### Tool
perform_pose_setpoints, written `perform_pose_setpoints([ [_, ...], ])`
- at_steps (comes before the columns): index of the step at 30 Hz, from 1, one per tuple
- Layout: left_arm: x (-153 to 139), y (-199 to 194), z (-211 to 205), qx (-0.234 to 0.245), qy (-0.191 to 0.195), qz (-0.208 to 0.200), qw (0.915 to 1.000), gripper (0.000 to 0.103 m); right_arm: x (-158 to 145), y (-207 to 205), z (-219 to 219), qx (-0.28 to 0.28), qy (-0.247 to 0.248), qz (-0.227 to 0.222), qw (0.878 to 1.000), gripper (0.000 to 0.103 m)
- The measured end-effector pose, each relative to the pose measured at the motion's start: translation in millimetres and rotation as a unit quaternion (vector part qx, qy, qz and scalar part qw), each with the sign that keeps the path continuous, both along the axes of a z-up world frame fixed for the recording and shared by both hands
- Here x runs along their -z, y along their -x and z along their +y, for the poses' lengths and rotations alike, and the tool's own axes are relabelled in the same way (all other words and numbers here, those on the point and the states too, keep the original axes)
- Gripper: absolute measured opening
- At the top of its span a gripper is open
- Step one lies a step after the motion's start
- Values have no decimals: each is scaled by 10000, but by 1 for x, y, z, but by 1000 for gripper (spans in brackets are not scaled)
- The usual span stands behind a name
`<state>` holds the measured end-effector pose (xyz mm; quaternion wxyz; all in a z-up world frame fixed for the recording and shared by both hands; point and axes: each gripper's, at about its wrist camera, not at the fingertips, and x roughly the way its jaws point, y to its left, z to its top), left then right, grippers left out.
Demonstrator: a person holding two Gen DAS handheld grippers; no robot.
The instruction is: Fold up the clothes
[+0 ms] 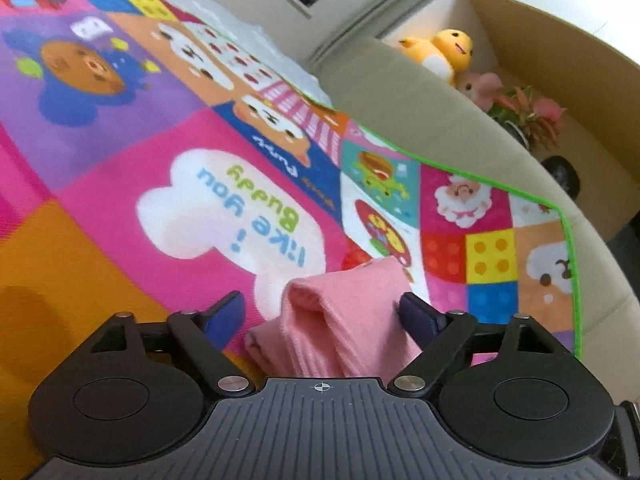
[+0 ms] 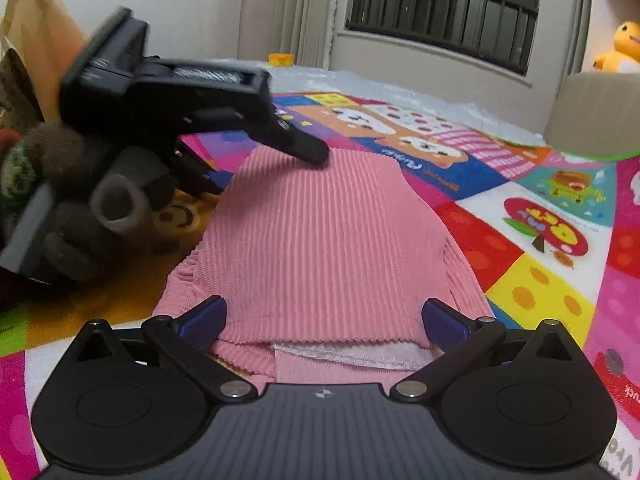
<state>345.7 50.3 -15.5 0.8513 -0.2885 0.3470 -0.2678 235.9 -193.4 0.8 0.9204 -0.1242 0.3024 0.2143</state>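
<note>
Pink ribbed garment between right gripper fingers, on cartoon mat.

Garment: pink ribbed top lies on the patchwork play mat, white-stitched hem nearest you.
Your right gripper: jaws spread wide, blue pads either side of the hem edge.
Your left gripper: reaches in from the left, fingertip touching the garment's far end; blurred.
Your left hand: dark knit glove around the handle.
</note>
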Motion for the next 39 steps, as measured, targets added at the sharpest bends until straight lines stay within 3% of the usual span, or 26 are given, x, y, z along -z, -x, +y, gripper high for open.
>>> perform_pose_setpoints([
  [5, -25, 27, -10, -68, -754, -230, 9969, 95, 1, 0, -1, 64, -45, 18, 10000, 103],
  [10, -53, 55, -26, -44, -1304, -956, 9868, 95, -3, 10, 0, 40, 55, -135, 9999, 103],
  [16, -70, 54, -43, 344, -1072, -1258, 9856, 95, -30, 32, 2, -155, 75, -1002, 9948, 103],
  [19, -59, 38, -53, 455, -1008, -1035, 9885, 95, -32, 27, 3, -367, -211, -833, 9956, 103],
  [23, -22, 10, -58, 415, -1047, -471, 9925, 95, 7, 6, 14, -269, 129, -259, 9992, 103],
  [26, -9, 8, -55, 370, -1170, -544, 9909, 95, 7, 3, 17, -285, 203, -287, 9990, 103],
  [28, -12, 11, -47, 297, -1019, -500, 9931, 95, 3, 0, 13, -339, 149, -201, 9991, 103],
  [30, -22, 22, -33, 86, -896, -460, 9949, 95, -5, -3, 1, -403, -58, -48, 9992, 103],
  [33, -30, 43, -12, -94, -725, -436, 9964, 96, -28, -5, -39, -389, -994, 252, 9940, 103],
  [35, -30, 55, -3, -129, -582, -321, 9977, 96, -39, -11, -71, -69, -1608, 357, 9863, 103],
  [39, -27, 73, -4, 48, -246, -71, 9997, 97, -34, -46, -114, 866, -2262, 536, 9688, 102],
])
